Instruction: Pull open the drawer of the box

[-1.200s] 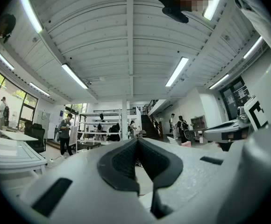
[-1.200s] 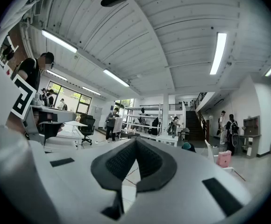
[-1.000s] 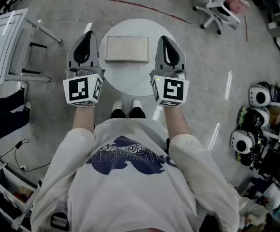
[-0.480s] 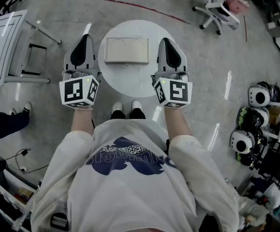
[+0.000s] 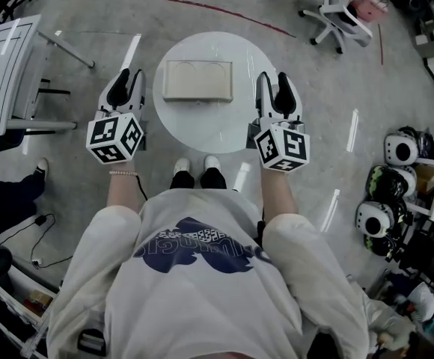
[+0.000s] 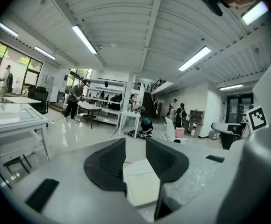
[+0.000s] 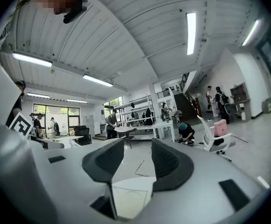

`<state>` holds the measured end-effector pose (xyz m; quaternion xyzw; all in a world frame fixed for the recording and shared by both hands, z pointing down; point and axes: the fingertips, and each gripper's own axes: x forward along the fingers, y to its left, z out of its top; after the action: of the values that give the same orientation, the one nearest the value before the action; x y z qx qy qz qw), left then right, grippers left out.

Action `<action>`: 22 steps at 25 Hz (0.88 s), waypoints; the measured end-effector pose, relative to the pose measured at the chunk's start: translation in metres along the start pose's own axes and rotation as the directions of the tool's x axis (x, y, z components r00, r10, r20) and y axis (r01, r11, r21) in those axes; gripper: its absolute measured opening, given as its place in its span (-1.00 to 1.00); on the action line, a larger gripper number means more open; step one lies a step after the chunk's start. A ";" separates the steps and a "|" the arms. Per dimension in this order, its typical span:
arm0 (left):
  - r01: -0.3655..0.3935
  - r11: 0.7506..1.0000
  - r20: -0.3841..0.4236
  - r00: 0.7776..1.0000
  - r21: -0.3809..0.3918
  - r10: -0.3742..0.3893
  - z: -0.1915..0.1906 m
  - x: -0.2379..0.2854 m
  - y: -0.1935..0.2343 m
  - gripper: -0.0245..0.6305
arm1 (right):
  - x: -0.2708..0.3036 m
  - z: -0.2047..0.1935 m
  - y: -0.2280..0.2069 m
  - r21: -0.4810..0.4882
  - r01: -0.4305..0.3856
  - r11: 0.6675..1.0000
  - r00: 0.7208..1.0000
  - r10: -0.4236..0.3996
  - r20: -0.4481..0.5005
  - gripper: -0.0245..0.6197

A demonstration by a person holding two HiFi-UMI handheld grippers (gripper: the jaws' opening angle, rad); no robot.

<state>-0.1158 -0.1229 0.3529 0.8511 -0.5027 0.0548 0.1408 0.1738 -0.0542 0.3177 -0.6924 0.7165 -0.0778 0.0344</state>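
Beige box centred on white table, long axis crosswise. Left gripper left of box, right gripper right of it, equally near; both jaws just opening, now wide, nothing between them

Lab hall: workbenches, office chair

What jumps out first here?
The beige box sits on the round white table, in the upper middle of the head view. Flanking the table, the left gripper and the right gripper have just been opening their jaws, and nothing is between them.
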 end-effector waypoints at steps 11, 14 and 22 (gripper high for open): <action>0.065 0.997 -0.380 0.922 -0.052 -0.080 -0.138 0.051 0.007 -0.56 | -0.008 -0.075 -0.039 0.064 0.150 0.987 0.976 -0.138 -0.167 -0.41; 0.060 0.993 -0.477 0.873 -0.102 -0.102 -0.184 0.065 0.009 -0.56 | -0.010 -0.101 -0.045 0.076 0.176 0.981 0.962 -0.155 -0.224 -0.41; 0.003 0.987 -0.617 0.780 -0.163 -0.104 -0.251 0.087 0.023 -0.57 | -0.016 -0.172 -0.040 0.115 0.184 0.976 0.906 -0.123 -0.404 -0.37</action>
<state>-0.0811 -0.1319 0.6174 0.7858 -0.4062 0.2901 0.3653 0.1871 -0.0284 0.4930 -0.7122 0.6439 -0.2720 -0.0647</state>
